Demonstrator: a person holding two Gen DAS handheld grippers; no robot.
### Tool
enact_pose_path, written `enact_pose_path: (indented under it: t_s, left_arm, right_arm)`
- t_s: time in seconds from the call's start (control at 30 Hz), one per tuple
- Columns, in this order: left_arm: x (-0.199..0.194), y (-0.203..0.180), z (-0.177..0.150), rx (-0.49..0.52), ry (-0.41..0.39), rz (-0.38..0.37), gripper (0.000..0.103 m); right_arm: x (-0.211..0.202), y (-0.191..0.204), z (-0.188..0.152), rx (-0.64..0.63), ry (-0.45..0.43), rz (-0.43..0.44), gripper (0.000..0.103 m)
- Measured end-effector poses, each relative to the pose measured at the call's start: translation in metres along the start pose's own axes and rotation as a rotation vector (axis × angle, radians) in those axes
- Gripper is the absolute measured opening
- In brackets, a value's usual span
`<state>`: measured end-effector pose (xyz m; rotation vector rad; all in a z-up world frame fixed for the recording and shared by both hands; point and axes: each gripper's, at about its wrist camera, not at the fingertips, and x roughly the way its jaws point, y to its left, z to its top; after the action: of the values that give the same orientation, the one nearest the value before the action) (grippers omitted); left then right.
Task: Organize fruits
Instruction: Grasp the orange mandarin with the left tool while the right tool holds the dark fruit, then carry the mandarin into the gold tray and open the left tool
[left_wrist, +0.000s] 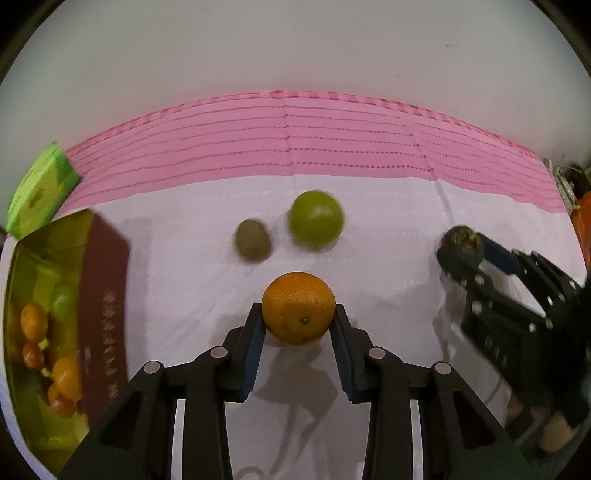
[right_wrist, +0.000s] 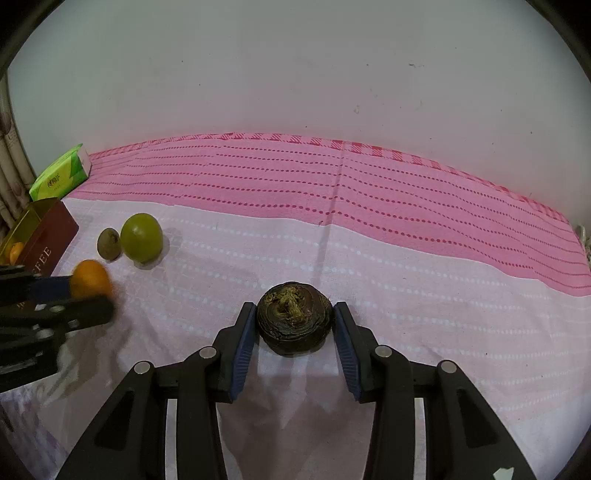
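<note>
My left gripper (left_wrist: 298, 314) is shut on an orange mandarin (left_wrist: 298, 307), held just above the cloth; it also shows in the right wrist view (right_wrist: 89, 278). My right gripper (right_wrist: 294, 314) has its jaws around a dark brown round fruit (right_wrist: 294, 322) resting on the cloth, with small gaps on both sides; the fruit also shows in the left wrist view (left_wrist: 461, 243). A green round fruit (left_wrist: 316, 218) and a kiwi (left_wrist: 253, 240) lie side by side farther back. A brown box (left_wrist: 103, 310) at the left holds several oranges and a green fruit.
A pink and white cloth (right_wrist: 406, 229) covers the surface up to a pale wall. A green tissue pack (left_wrist: 40, 192) lies at the far left behind the box. The right gripper's body (left_wrist: 517, 314) fills the right side of the left wrist view.
</note>
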<state>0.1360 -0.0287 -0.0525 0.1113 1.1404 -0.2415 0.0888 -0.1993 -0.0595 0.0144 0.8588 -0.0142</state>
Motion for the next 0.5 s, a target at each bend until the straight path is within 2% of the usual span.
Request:
enact_pose_path:
  t_s: [0.27, 0.5]
  left_arm:
    - [-0.048, 0.033, -0.026, -0.054, -0.031, 0.047, 0.036]
    - [-0.086, 0.084, -0.054, -0.120, -0.062, 0.113, 0.037]
  right_arm:
    - [0.000, 0.001, 0.000, -0.002, 0.000, -0.004, 0.039]
    - [0.001, 0.000, 0.000, -0.003, 0.000, -0.006, 0.039]
